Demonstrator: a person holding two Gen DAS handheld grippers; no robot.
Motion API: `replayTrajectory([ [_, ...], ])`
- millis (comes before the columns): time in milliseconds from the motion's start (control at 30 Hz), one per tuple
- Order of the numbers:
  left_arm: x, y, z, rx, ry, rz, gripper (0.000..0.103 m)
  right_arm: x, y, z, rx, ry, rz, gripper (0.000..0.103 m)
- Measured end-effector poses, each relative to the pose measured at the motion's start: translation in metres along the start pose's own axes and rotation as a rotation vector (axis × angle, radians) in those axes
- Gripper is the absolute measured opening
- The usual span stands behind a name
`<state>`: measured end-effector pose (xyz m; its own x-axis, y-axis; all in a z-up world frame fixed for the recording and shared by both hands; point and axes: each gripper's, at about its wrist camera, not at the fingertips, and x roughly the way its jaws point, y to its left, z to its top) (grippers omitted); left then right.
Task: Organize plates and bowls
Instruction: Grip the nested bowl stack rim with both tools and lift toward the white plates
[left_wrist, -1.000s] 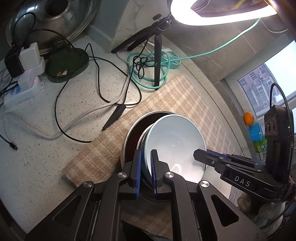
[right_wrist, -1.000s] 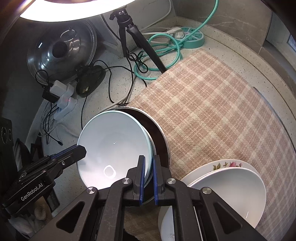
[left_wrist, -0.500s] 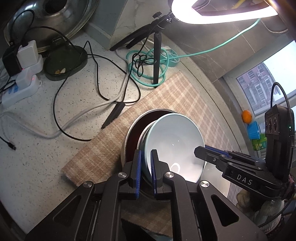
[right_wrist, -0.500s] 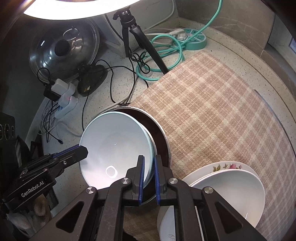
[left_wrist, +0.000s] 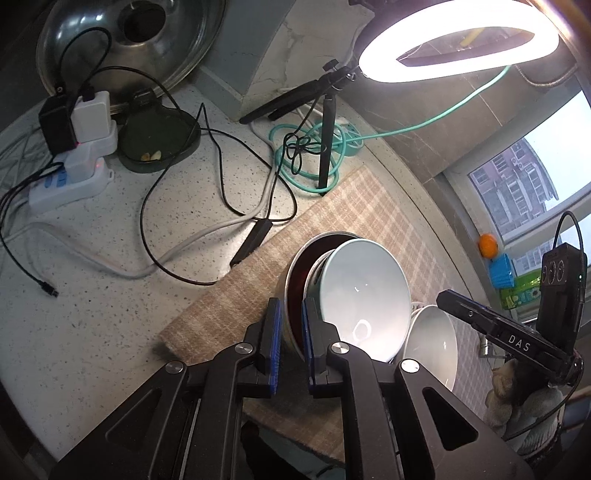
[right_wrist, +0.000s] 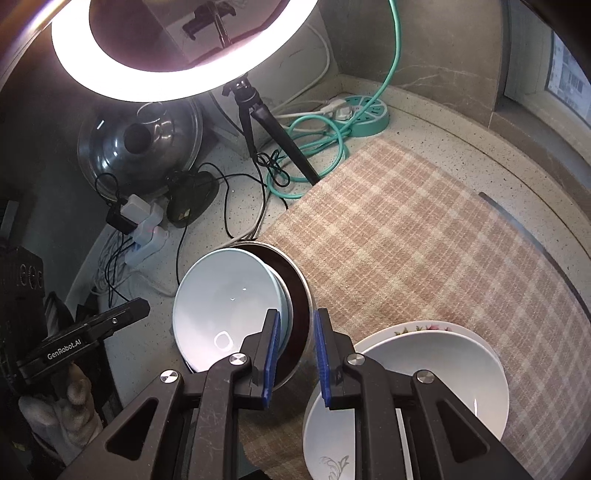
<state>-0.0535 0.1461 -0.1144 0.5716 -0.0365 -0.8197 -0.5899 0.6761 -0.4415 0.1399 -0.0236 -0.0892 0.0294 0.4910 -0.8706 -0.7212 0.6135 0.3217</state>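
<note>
A pale blue bowl (left_wrist: 364, 291) sits tilted inside a dark red metal-rimmed bowl (left_wrist: 295, 280) on the checked cloth. It also shows in the right wrist view (right_wrist: 225, 306), in the dark bowl (right_wrist: 299, 295). My left gripper (left_wrist: 291, 332) is open, its jaws astride the near rims of the bowls. My right gripper (right_wrist: 295, 347) is open, its jaws astride the dark bowl's rim on the opposite side. A white bowl (right_wrist: 417, 384) sits on a flowered plate (right_wrist: 424, 326) to the right; the white bowl also shows in the left wrist view (left_wrist: 432, 343).
A checked cloth (right_wrist: 424, 240) covers the speckled counter (left_wrist: 92, 302). Black and white cables (left_wrist: 177, 236), a power strip (left_wrist: 66, 184), a dark dish (left_wrist: 159, 140), a ring light tripod (left_wrist: 325, 122), a teal cord reel (right_wrist: 365, 114) and a pot lid (right_wrist: 140, 136) lie behind.
Both grippers have opened and let go of the bowl rims. Both views have pulled back and up a little; the stacked bowls stay on the cloth.
</note>
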Motion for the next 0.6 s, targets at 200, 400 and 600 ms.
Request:
replayTrajectory([
  [200,0.003,0.011,-0.014,-0.026,0.014,-0.030,0.018,-0.016,-0.011,-0.008,0.006,-0.078,-0.004,0.017],
  [400,0.008,0.015,-0.023,-0.036,0.020,-0.029,0.018,-0.018,-0.015,-0.009,0.011,-0.082,0.001,0.017],
  [600,0.010,0.013,-0.021,-0.034,0.010,-0.055,0.018,-0.005,-0.021,-0.008,0.046,-0.019,0.025,0.017],
])
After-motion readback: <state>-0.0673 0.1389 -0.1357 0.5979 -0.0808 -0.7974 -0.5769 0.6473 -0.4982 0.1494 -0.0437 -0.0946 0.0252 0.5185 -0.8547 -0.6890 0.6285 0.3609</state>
